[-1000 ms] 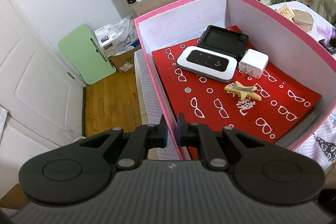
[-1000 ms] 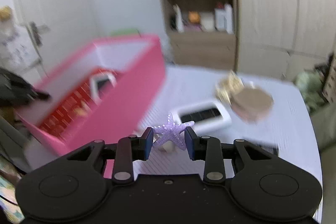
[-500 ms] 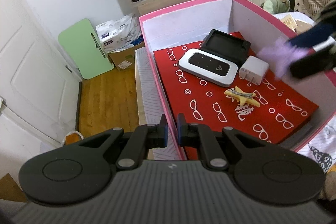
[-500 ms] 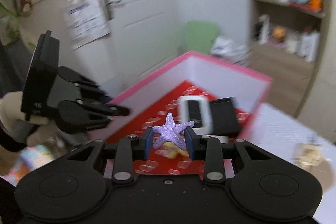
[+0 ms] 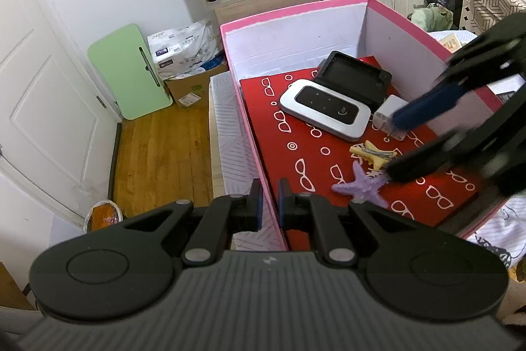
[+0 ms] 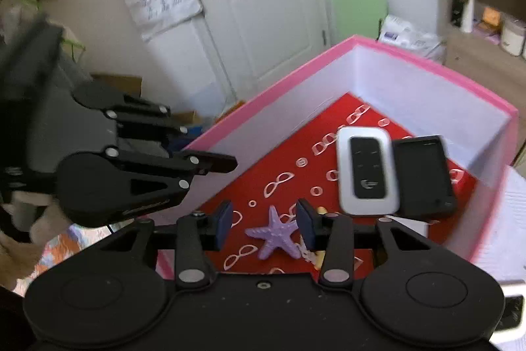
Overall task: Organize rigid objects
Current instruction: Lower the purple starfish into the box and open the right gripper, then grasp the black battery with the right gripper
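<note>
Going L to R: the left gripper [image 5: 267,201] is pinched down on the near-left wall of the pink box [image 5: 289,9], jaws basically together w/ just the thin cardboard between them, so it looks like it's there to keep the box from sliding. Inside, on the red liner w/ the little glasses print, there's a white pocket router [image 5: 324,109], a black case [image 5: 354,75] right behind it, a white charger [image 5: 385,115] just beside the router, then a yellow hair clip [image 5: 373,153] near the middle. Task thing atm is the purple starfish [image 6: 274,232]: it's lying flat on the liner, just in front of the clip. The right gripper [image 6: 265,224] is over it w/ jaws opening, starfish sits between the pads but they're not pressing on it, so I'd call that a drop-off in progress. Handling-wise imo: looks like hard resin or plastic, stiff, very light, bumpy surface so prob not slippery, but the arms are thin and could snap or twist out if squeezed at the tips. Best hold is across the thick centre, or across two opposite arms close to the body. Light enough that it could get nudged when the gripper pulls out, so lift straight up. More stuff seems to be on the desk past the box's right wall, can't tell what.
</note>
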The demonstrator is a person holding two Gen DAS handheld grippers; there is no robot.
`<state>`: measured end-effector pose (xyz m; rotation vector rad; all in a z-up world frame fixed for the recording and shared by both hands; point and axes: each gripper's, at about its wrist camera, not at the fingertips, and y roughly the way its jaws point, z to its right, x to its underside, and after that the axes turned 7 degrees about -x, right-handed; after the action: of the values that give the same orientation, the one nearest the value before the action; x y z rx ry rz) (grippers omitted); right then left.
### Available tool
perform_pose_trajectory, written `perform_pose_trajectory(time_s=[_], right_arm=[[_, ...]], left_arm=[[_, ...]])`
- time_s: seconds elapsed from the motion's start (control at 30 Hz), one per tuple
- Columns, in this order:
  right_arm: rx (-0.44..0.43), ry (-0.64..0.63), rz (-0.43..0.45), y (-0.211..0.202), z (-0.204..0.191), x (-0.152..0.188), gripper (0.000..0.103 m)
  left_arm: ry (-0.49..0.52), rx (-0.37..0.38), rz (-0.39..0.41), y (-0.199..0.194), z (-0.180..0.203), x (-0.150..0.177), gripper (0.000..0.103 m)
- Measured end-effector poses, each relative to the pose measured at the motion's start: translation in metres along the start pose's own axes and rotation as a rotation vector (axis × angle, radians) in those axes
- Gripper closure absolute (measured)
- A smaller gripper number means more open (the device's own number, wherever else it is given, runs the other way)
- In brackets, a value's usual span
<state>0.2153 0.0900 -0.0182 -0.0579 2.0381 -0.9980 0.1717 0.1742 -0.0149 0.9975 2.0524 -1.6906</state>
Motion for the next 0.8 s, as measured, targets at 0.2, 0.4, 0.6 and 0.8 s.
perform_pose_trajectory(time_s=[0.2,0.4,0.6,0.8], right_arm=[[0.107,0.093,0.131,-0.069,0.015,0.029,0.051],[0.257,0.252,0.230,-0.119,0.042,0.080,0.051],[0.453,0.402,0.170,-0.131,0.075,0.137,0.051],[0.596,0.447,0.110,-0.132,0.099,0.164,0.030]], left_arm=[[-0.015,0.002,0.002,0.000,-0.001,0.001,0.095],[-0.022,-0.015,-0.003,0.000,0.002,-0.001,0.095],[-0.038,-0.003,-0.010,0.002,0.000,-0.002,0.095],[-0.042,-0.011,-0.015,0.002,0.002,-0.002,0.095]])
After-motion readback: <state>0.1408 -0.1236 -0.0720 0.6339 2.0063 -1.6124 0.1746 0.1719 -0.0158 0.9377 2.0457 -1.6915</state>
